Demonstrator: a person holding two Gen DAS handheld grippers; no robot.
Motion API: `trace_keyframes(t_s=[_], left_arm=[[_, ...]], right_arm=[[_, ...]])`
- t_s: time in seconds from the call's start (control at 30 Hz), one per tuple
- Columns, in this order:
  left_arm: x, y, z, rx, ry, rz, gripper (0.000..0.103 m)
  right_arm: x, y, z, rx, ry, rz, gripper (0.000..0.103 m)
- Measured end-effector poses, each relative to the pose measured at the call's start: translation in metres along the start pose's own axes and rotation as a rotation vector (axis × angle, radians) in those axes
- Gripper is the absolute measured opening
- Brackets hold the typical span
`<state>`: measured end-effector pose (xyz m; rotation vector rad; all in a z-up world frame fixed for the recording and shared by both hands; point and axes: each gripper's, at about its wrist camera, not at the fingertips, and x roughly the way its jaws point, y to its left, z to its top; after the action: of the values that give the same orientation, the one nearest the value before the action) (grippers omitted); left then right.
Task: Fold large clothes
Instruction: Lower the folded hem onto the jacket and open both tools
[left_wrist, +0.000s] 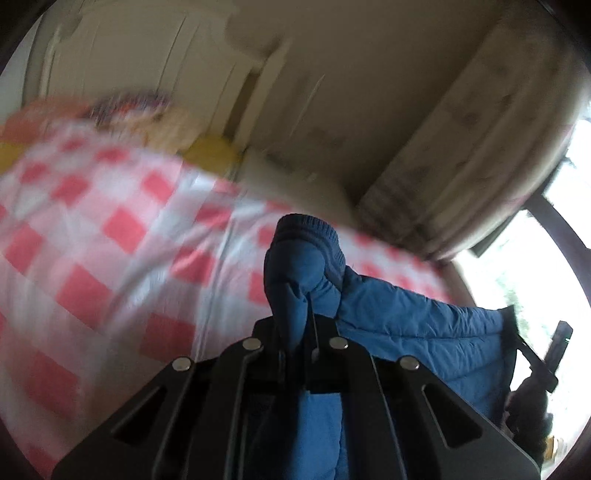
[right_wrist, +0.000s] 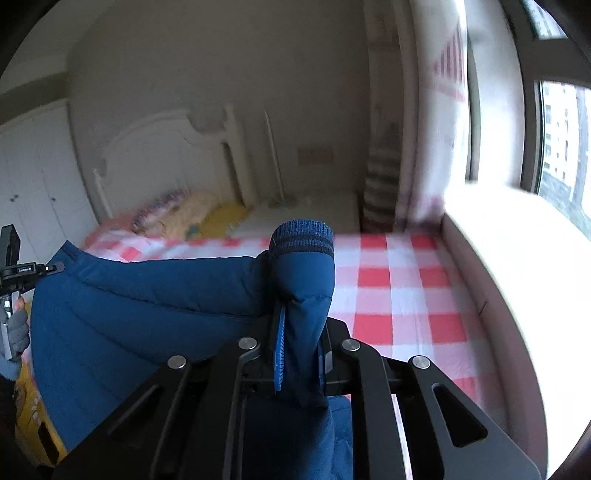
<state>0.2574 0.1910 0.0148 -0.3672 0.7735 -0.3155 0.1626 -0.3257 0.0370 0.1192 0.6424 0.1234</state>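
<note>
A blue quilted jacket (left_wrist: 417, 325) hangs stretched between both grippers above the bed. My left gripper (left_wrist: 300, 332) is shut on one sleeve near its ribbed cuff (left_wrist: 310, 229), which sticks up past the fingers. My right gripper (right_wrist: 301, 350) is shut on the other sleeve; its ribbed cuff (right_wrist: 301, 236) stands above the blue pads (right_wrist: 279, 354). The jacket body (right_wrist: 140, 306) spreads left in the right wrist view toward the other gripper (right_wrist: 11, 266). In the left wrist view the other gripper (left_wrist: 554, 354) shows at the right edge.
The bed has a red-and-white checked sheet (right_wrist: 399, 288), with pillows (right_wrist: 184, 214) and a white headboard (right_wrist: 159, 155) at the far end. A window ledge (right_wrist: 498, 236) and curtain (right_wrist: 439, 110) run along the right. A white wardrobe (right_wrist: 33, 177) stands left.
</note>
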Motion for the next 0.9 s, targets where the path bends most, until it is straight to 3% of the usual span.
trace_keyframes(t_s=[0.07, 0.1, 0.13, 0.2, 0.37, 0.47, 0.5, 0.53, 0.63, 0.7, 0.8, 0.83, 0.87, 0.9], left_arm=[[0.051, 0.015, -0.013, -0.017, 0.084, 0.067, 0.007], [0.078, 0.020, -0.026, -0.001, 0.120, 0.123, 0.011], [0.090, 0.025, -0.034, 0.009, 0.135, 0.144, 0.017], [0.096, 0.032, -0.038, -0.022, 0.130, 0.138, 0.017], [0.095, 0.032, -0.039, -0.004, 0.110, 0.163, 0.022], [0.095, 0.034, -0.037, -0.024, 0.105, 0.209, 0.044], [0.095, 0.037, -0.035, -0.044, 0.102, 0.221, 0.063], [0.089, 0.040, -0.033, -0.073, 0.080, 0.219, 0.075], [0.058, 0.047, -0.025, -0.139, -0.052, 0.247, 0.092], [0.034, 0.042, -0.018, -0.146, -0.145, 0.276, 0.097], [0.010, 0.008, -0.003, -0.080, -0.172, 0.254, 0.100], [0.005, -0.007, 0.000, -0.051, -0.178, 0.238, 0.101], [0.000, -0.025, 0.001, -0.012, -0.187, 0.233, 0.101], [-0.006, -0.051, 0.001, 0.053, -0.200, 0.225, 0.101]], right_arm=[[0.047, -0.006, -0.020, -0.001, 0.110, -0.064, 0.014], [0.076, -0.014, -0.039, 0.010, 0.185, -0.089, 0.015], [0.088, -0.019, -0.049, 0.044, 0.206, -0.065, 0.015], [0.091, -0.031, -0.054, 0.117, 0.188, -0.028, 0.015], [0.091, -0.029, -0.055, 0.090, 0.193, -0.053, 0.015], [0.093, -0.032, -0.054, 0.101, 0.209, -0.041, 0.018], [0.092, -0.034, -0.053, 0.118, 0.218, -0.028, 0.020], [0.091, -0.039, -0.051, 0.154, 0.241, -0.021, 0.021], [0.076, -0.054, -0.045, 0.263, 0.282, 0.036, 0.024], [0.056, -0.056, -0.034, 0.289, 0.238, 0.011, 0.024], [0.026, -0.035, -0.005, 0.261, 0.141, 0.023, 0.026], [0.019, -0.022, 0.004, 0.241, 0.114, 0.038, 0.029], [0.012, -0.005, 0.013, 0.213, 0.084, 0.057, 0.049], [0.007, 0.008, 0.019, 0.189, 0.060, 0.067, 0.081]])
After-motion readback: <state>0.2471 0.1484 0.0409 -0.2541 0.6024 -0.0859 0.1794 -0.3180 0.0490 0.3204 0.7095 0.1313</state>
